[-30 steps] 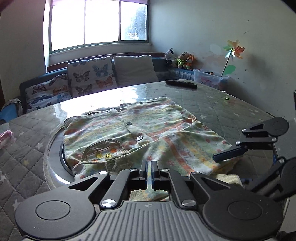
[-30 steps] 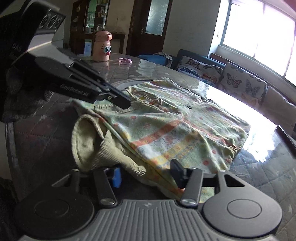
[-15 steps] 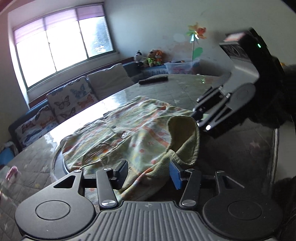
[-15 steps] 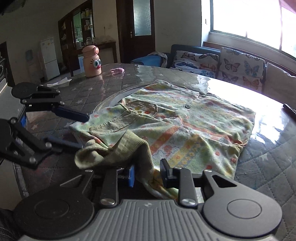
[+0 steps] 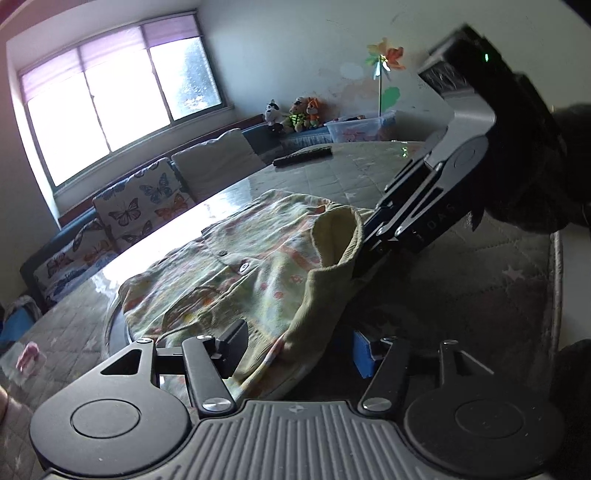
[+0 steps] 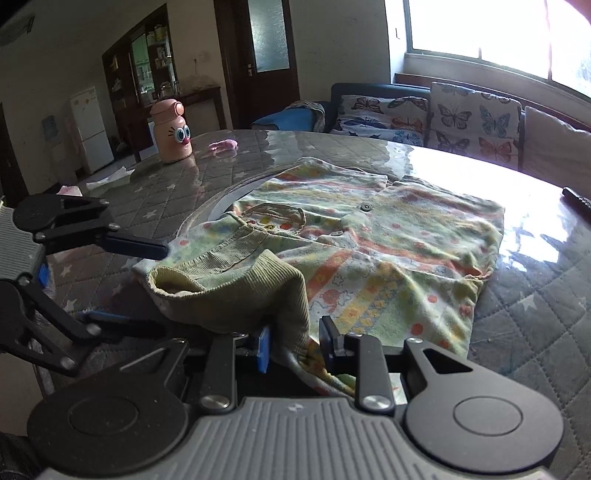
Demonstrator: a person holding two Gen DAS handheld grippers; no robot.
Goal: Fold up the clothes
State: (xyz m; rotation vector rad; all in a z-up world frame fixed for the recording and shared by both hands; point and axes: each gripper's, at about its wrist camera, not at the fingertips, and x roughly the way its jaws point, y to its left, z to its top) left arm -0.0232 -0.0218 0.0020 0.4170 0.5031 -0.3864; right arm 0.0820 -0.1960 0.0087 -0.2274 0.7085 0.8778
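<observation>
Two readable marks only: the letters "DAS" are printed on the side of the right gripper [image 5: 356, 271] as the left wrist view shows it, and the rest of that word is not legible. From left to right in the right wrist view, a white refrigerator [image 6: 91, 129] stands at the far wall, a pink bottle with cartoon eyes [image 6: 172, 132] stands on the table [image 6: 535, 306], a small pink object [image 6: 222, 145] lies near it, and a sofa with butterfly cushions [image 6: 476, 118] runs under the bright window [image 6: 491, 29]. The table has a grey quilted cover with stars under a glossy sheet, and a black remote control [image 5: 303, 156] lies at its far edge. The patterned shirt [image 6: 388, 236] is spread in the middle of the table, with its ribbed green hem lifted at the near side. The left gripper [image 5: 295, 349] is wide apart, and the hem drapes between its fingers without being pinched. The right gripper's jaws are also parted, with a fold of hem hanging loose between them.
</observation>
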